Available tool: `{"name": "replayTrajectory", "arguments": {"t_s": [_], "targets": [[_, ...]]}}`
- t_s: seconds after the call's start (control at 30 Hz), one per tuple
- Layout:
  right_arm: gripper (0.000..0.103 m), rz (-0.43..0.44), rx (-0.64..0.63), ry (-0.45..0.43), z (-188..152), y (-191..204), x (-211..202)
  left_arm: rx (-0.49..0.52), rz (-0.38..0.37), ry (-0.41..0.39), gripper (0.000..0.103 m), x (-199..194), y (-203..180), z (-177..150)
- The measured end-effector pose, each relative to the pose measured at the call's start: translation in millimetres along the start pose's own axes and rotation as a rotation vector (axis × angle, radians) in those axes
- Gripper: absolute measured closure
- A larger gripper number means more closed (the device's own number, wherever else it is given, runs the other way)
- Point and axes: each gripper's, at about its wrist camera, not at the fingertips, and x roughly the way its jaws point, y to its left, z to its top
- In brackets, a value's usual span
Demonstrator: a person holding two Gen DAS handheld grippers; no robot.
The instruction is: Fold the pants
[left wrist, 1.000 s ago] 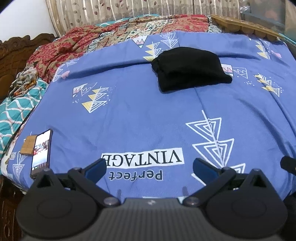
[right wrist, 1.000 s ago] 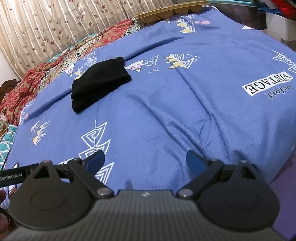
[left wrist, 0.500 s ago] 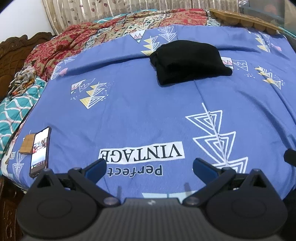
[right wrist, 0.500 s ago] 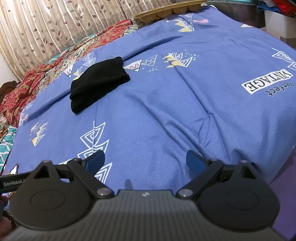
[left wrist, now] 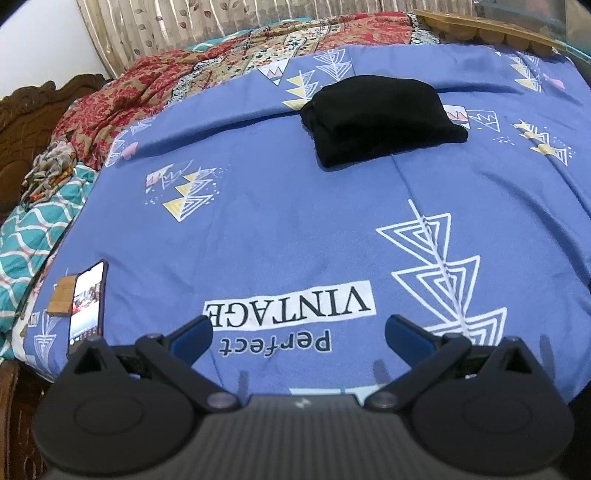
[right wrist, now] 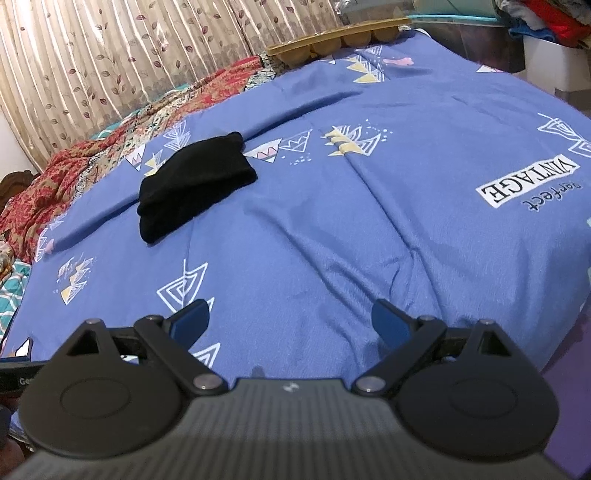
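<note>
The black pants (left wrist: 380, 120) lie folded in a compact bundle on the blue bedsheet (left wrist: 295, 229), toward the far side of the bed. They also show in the right wrist view (right wrist: 194, 184), at the left. My left gripper (left wrist: 297, 338) is open and empty, low over the near edge of the bed above the "Perfect VINTAGE" print, well short of the pants. My right gripper (right wrist: 290, 323) is open and empty, also near the front edge, far from the pants.
A phone (left wrist: 86, 301) with a lit screen and a small wooden block (left wrist: 62, 299) lie at the near left of the bed. A red patterned blanket (left wrist: 147, 92) is bunched at the back left. A wooden headboard piece (right wrist: 332, 35) and curtains stand behind.
Both grippers have drifted slightly, so the pants sit a little differently in each view. The pants have not moved and both grippers stay open.
</note>
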Motion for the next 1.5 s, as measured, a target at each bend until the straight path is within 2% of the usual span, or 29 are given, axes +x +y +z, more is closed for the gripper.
{"name": "replayTrajectory", "arguments": {"t_s": [0.37,0.63,1.0,1.17,1.33,1.5], "targets": [[0.007,0.010,0.008,0.010,0.0,-1.3,2.1,0.005,0.009,-0.003,0.000,-1.1,0.3,-0.8],[0.007,0.022,0.009,0.003,1.5,-3.5,2.6,0.027,0.071,-0.042,0.000,-2.6,0.1,-2.1],[0.007,0.028,0.011,0.001,2.6,-5.5,3.1,0.024,0.087,-0.041,0.000,-1.7,3.4,-2.3],[0.007,0.031,0.009,0.001,2.7,-5.6,3.3,0.017,0.061,-0.040,0.000,-2.2,4.7,-2.0],[0.007,0.034,0.008,0.008,2.6,-6.1,4.8,-0.004,-0.002,-0.017,0.000,-2.6,6.5,-1.8],[0.007,0.036,0.003,0.003,3.2,-6.3,4.9,0.003,-0.012,-0.018,0.000,-4.2,3.2,-2.8]]}}
